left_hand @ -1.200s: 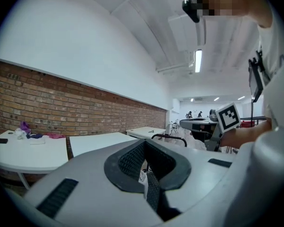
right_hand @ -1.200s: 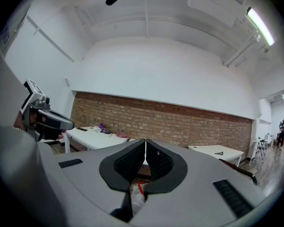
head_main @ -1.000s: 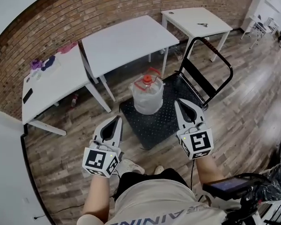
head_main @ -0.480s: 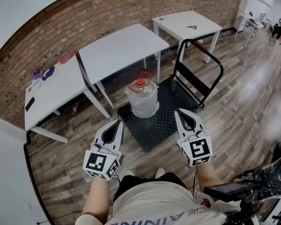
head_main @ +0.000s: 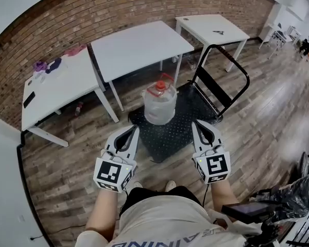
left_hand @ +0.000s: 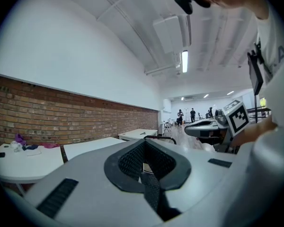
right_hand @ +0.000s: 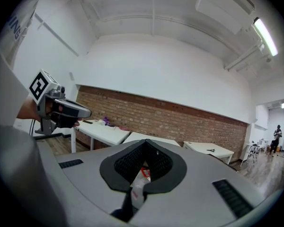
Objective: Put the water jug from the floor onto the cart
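A clear water jug [head_main: 159, 105] with a red cap and handle stands upright on the black deck of the cart [head_main: 181, 127]; through the right gripper's jaws a sliver of the jug [right_hand: 141, 178] shows. My left gripper [head_main: 133, 131] hovers near the cart's front left corner, jaws shut and empty. Over the cart's front right edge my right gripper [head_main: 200, 124] is also shut on nothing. Both point level toward the jug, a short way from it, touching nothing.
The cart's black push handle [head_main: 222, 81] rises at its far right. Three white tables [head_main: 139, 42] line the brick wall behind; the left table [head_main: 54, 86] carries small items. Wood floor lies all round. People stand far off down the room [left_hand: 192, 114].
Both grippers have drawn back a little toward the body and sit closer together. The view has shifted, so jug and cart look slightly nearer. Both jaws stayed shut.
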The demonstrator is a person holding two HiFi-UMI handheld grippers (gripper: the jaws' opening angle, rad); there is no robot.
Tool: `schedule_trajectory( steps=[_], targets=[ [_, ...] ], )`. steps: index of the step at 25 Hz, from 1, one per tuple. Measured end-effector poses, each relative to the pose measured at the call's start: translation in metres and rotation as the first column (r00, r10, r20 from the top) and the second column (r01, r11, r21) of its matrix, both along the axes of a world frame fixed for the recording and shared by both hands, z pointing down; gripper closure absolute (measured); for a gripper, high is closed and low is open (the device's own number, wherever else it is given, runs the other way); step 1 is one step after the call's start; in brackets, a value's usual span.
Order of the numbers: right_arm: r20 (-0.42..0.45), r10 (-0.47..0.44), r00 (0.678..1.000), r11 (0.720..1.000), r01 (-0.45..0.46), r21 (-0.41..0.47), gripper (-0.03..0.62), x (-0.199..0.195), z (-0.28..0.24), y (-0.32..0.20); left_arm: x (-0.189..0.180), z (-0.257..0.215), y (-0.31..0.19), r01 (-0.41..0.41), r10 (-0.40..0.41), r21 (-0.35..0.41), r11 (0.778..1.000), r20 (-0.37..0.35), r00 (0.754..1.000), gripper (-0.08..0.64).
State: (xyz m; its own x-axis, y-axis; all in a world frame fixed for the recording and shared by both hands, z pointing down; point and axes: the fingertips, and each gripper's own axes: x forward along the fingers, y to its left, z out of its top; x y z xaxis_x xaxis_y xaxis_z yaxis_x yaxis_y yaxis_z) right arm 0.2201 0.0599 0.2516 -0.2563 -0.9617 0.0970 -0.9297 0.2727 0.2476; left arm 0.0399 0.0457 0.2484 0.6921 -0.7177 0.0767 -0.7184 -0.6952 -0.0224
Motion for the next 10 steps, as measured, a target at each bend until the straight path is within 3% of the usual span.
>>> schedule_trajectory(
  steps=[10],
  targets=[
    [-0.023, 0.028, 0.999, 1.0, -0.028, 0.009, 0.589, -0.02, -0.001, -0.014, -0.023, 0.008, -0.014, -0.004, 0.003, -0.023, 1.0, -0.027, 1.0, 0.558]
  ],
)
